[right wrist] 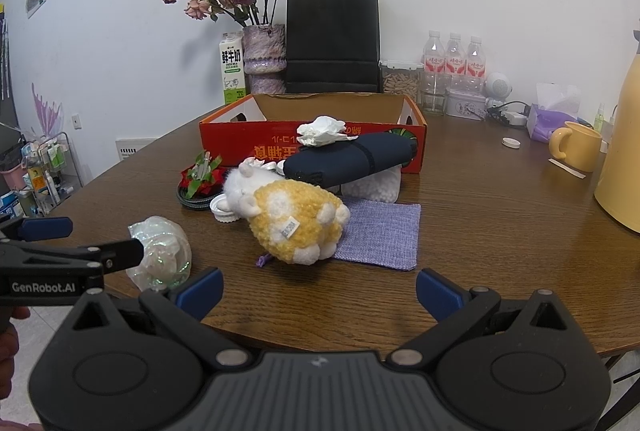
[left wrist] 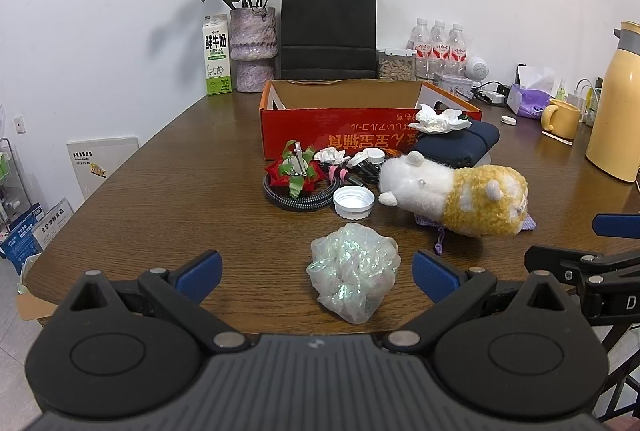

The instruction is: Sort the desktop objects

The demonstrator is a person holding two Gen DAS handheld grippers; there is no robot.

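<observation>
An open red cardboard box (left wrist: 360, 135) (right wrist: 256, 143) stands mid-table. In front of it lie a white-and-yellow plush toy (left wrist: 456, 195) (right wrist: 296, 219), a dark blue pouch (left wrist: 460, 147) (right wrist: 356, 159) with crumpled tissue (left wrist: 440, 121) (right wrist: 320, 131) on top, a red-green bow (left wrist: 296, 171) (right wrist: 200, 177) on a coiled cable, a white lid (left wrist: 354, 203), and a purple knitted cloth (right wrist: 380, 235). An iridescent crumpled bag (left wrist: 354, 271) (right wrist: 160, 255) lies nearest. My left gripper (left wrist: 316, 277) is open around the bag's near side. My right gripper (right wrist: 320, 291) is open, empty, short of the plush toy.
Along the back wall stand a milk carton (left wrist: 218, 57), a vase of dried roses (left wrist: 254, 47), a black paper bag (left wrist: 328, 27) and water bottles (left wrist: 440, 47). A yellow mug (right wrist: 576, 145), tissue pack and yellow thermos (left wrist: 616, 103) occupy the right side. The table's edge runs close below both grippers.
</observation>
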